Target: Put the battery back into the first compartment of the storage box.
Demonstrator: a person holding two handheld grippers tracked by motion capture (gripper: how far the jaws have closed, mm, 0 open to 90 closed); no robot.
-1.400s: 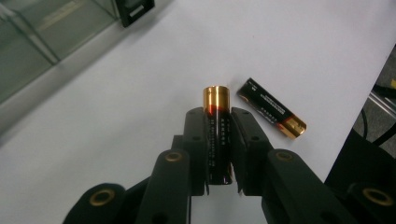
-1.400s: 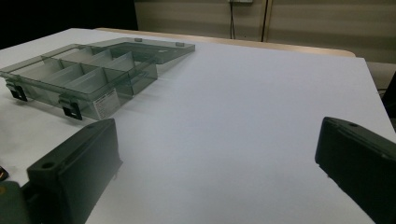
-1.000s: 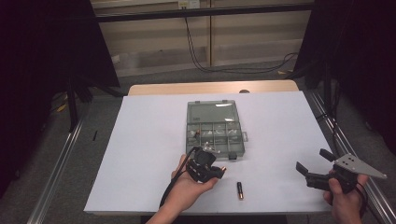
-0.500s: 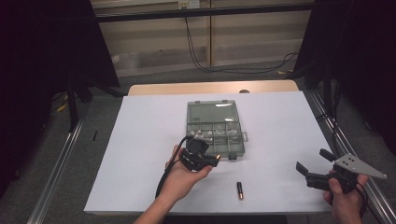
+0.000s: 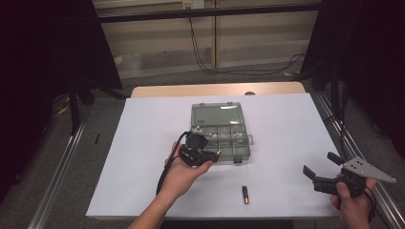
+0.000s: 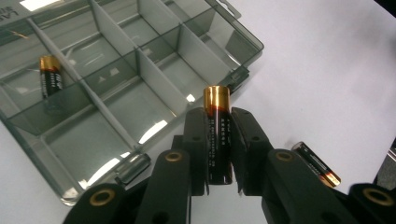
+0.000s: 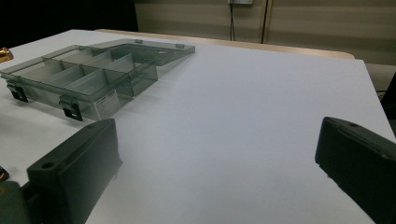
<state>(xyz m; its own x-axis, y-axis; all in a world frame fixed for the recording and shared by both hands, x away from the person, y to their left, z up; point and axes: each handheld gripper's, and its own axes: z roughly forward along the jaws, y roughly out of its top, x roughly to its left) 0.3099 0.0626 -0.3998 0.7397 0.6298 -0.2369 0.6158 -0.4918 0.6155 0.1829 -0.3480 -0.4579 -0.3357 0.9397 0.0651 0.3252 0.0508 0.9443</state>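
Here the left tongs point(image 6: 219, 154) sit clamped mid-body on a black, gold-capped cylindrical battery point(image 6: 217, 135), lower centre of the left gripper view beside the smoky plastic compartment box point(image 6: 56, 179); small, rigid, slick-skinned, probably light. Right tongs point(image 7: 210, 163) stand apart.

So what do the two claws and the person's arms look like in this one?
Both are black two-jaw tools. The left claw has blocky black jaws on arms pinned with brass-coloured rivets, and a black cable loops from its body down past the wrist. The right claw carries a grey three-cornered plate on top, with thick, flat-faced dark jaws. Both forearms are bare, no sleeves in sight.
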